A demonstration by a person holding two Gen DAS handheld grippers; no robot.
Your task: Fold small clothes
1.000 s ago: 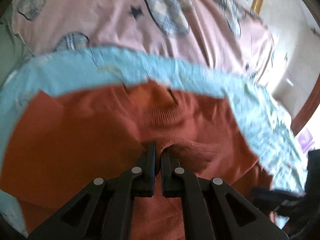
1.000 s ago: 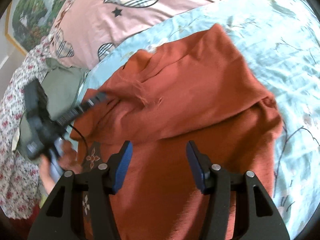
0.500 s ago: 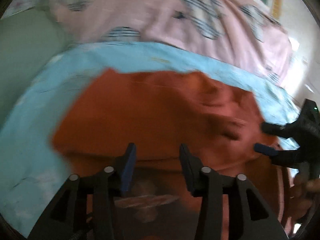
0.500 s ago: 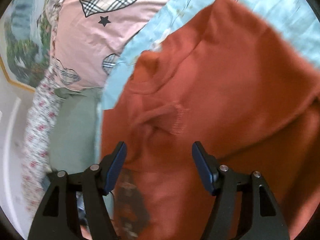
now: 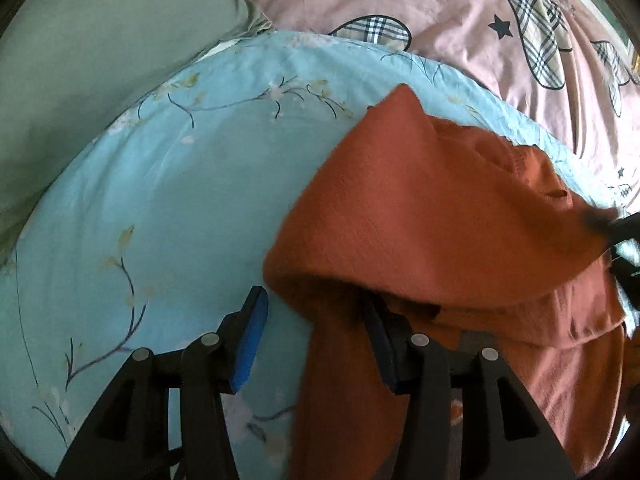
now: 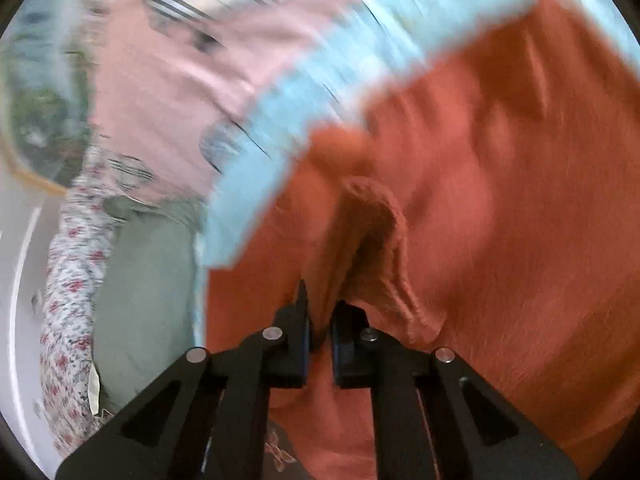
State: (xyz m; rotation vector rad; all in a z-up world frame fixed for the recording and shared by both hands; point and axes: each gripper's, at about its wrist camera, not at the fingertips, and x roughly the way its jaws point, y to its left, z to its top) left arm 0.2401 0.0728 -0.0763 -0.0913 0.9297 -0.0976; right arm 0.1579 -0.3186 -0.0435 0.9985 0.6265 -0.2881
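A rust-orange knit garment (image 5: 440, 216) lies partly folded on a light blue floral sheet (image 5: 168, 184). My left gripper (image 5: 316, 320) is open at the garment's left edge; its left blue pad is over the sheet and its right finger (image 5: 380, 344) is under a fold of the cloth. In the right wrist view, my right gripper (image 6: 320, 320) is shut on a ribbed edge of the orange garment (image 6: 500, 208), which bunches up just ahead of the jaws. The right gripper also shows in the left wrist view (image 5: 616, 228) at the far right.
A pink quilt with plaid hearts (image 5: 440, 4) lies behind the sheet. A grey-green pillow (image 5: 88, 48) is at the upper left. In the right wrist view, a floral fabric (image 6: 68, 288) and a framed picture (image 6: 40, 112) are at the left.
My left gripper let go of the garment, opened and moved left to its edge. My right gripper went from open to shut on the ribbed edge; its view is blurred by motion.
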